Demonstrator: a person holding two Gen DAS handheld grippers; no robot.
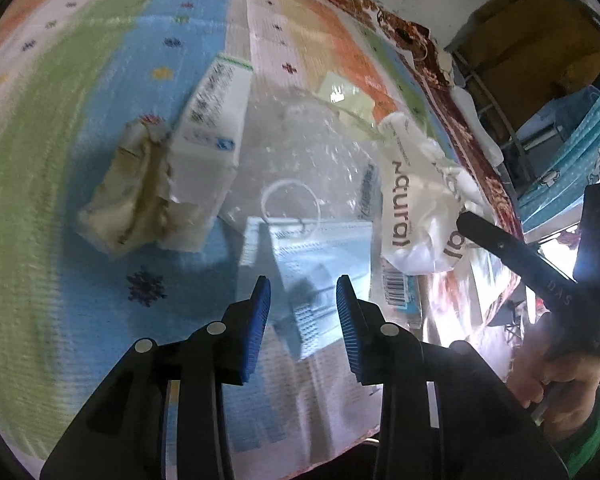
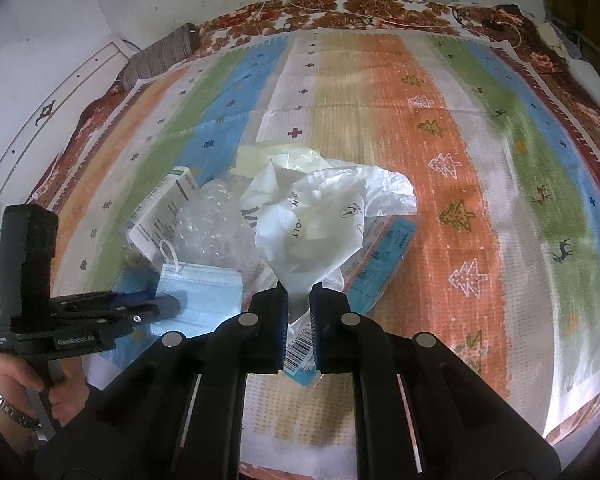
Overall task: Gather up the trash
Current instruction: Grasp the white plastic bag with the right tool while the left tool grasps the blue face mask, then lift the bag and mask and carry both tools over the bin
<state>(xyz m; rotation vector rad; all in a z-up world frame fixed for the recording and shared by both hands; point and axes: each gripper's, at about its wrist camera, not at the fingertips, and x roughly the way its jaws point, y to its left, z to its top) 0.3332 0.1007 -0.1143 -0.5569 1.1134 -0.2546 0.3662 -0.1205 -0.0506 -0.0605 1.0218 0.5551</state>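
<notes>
Right hand-held gripper [image 2: 299, 300]: we hold it with its blue pads nearly together, pinching the lower tail of the white plastic bag [image 2: 320, 216].
White plastic bag: crumpled, standing up from the pinch toward 12 o'clock in the right wrist view; in the left wrist view we read "Natural" in brown letters on it [image 1: 412, 200], and in the right wrist view only the fragment "DLY".
Left hand-held gripper [image 1: 303, 300]: we hold it with its pads set wide, nothing between them, poised just above the blue face mask [image 1: 320, 256].
Blue face mask: flat on the striped cloth [image 2: 440, 120], its white ear loop at 12 o'clock of the mask; from the right wrist view it lies at 9 o'clock of the bag.
White carton [image 1: 216, 116]: at 11 o'clock of the mask, dense print too blurred for us to read.
Torn paper wad [image 1: 128, 200]: touching the carton's left side.
Clear bubble wrap [image 2: 208, 220]: between the carton and the bag.
Blue printed wrapper [image 2: 380, 264]: under the bag at 4 o'clock; a barcode shows on the packet between the right pads.
Left gripper's body: we read "GenRobot.AI" on its side in the right wrist view.
</notes>
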